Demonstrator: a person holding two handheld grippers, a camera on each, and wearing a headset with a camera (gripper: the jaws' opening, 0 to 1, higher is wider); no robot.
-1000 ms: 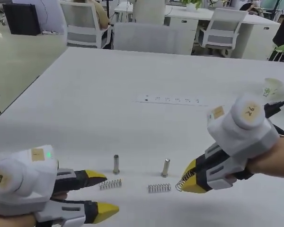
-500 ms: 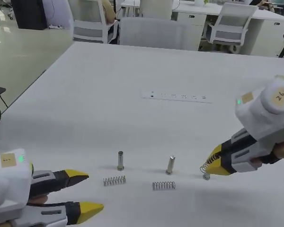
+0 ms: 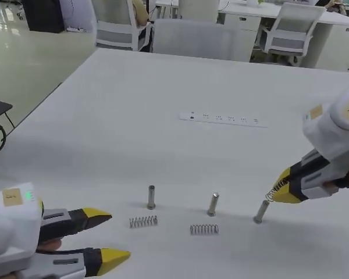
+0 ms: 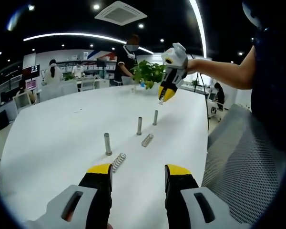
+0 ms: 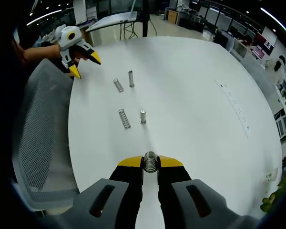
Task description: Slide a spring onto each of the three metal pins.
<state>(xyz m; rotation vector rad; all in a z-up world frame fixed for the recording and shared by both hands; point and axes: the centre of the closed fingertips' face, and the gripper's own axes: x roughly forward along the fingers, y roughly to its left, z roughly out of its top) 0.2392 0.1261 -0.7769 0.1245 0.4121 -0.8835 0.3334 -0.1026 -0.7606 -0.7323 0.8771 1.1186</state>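
Right gripper [image 3: 284, 193] is clamped on the held spring [image 3: 277, 189], pinching it across the coils near 1 end. The free end sticks out past the yellow tips, just above and beside the top of the right pin [image 3: 260, 211], not yet on it. In the right gripper view the coil's open bore faces forward between the jaws. Left gripper [image 3: 112, 236] hangs over the near side of the table [image 3: 163, 116], jaws apart, holding nothing. Left spring [image 3: 143, 221] lies flat just in front of the left pin [image 3: 151, 197], and mid spring [image 3: 204, 229] lies flat just in front of the mid pin [image 3: 213, 204]. Neither touches its pin, and all 3 pins are bare. Handling, my read: the springs are thin wire, near weightless, soft along the axis and whippy sideways. A hard pinch could ovalise the coils or shoot 1 out of the jaws. A light squeeze across the outside near 1 end, leaving the far bore free, looks right. The 2 lying flat will likely roll on the smooth top, so close the jaws across the axis. Pins look like stiff, slick steel; can't tell if they're fixed to the table. The right pin reads as leaning in the head view, maybe just perspective, so a side nudge could tip it. Line the bore up with the pin axis before lowering.
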